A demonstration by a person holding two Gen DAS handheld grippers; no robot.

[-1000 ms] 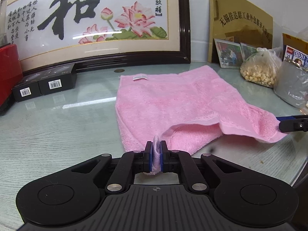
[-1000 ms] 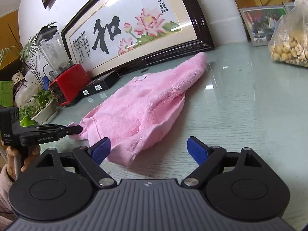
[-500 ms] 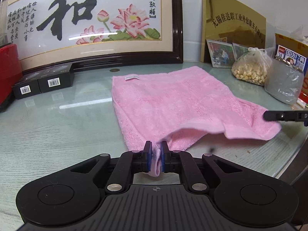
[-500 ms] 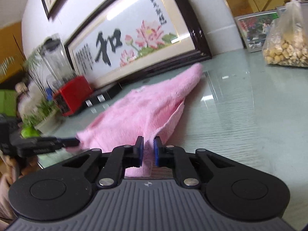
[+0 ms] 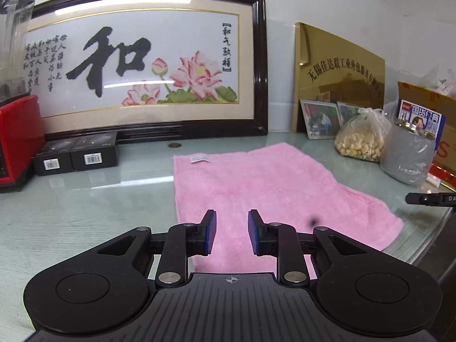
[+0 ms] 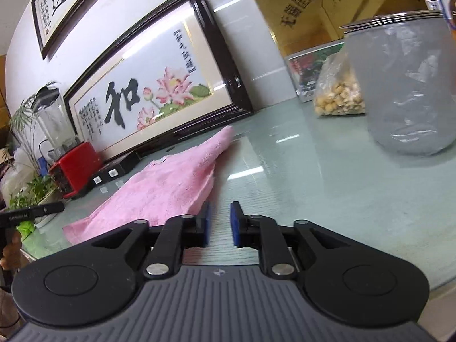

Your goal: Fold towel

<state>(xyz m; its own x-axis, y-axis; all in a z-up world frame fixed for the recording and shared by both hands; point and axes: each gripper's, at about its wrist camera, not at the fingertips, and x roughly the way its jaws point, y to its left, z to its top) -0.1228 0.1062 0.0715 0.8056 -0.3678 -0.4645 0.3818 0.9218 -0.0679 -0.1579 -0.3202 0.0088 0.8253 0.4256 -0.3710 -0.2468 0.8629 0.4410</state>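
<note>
The pink towel [image 5: 270, 193] lies flat on the glass table [image 5: 85, 208], with a white label near its far left corner. My left gripper [image 5: 232, 228] hovers over the towel's near edge; its jaws are opening and nothing is between the blue pads. In the right wrist view the towel [image 6: 171, 188] lies to the left. My right gripper [image 6: 219, 223] is just past the towel's near right corner, over bare glass, its jaws opening with nothing between them. A finger of the right gripper [image 5: 427, 199] shows at the left view's right edge.
A framed lotus picture [image 5: 142, 65] leans on the back wall, with two black boxes [image 5: 74, 156] and a red blender base [image 5: 17, 139] to the left. A bag of nuts [image 5: 359, 142] and a grey jar [image 6: 404, 85] stand at the right. The table's edge [image 5: 421, 233] curves close at the right.
The left gripper has let go of the towel's edge and risen; the lifted fold now lies flat. The right gripper's jaws closed from wide, then parted a little, and it moved right off the towel.
</note>
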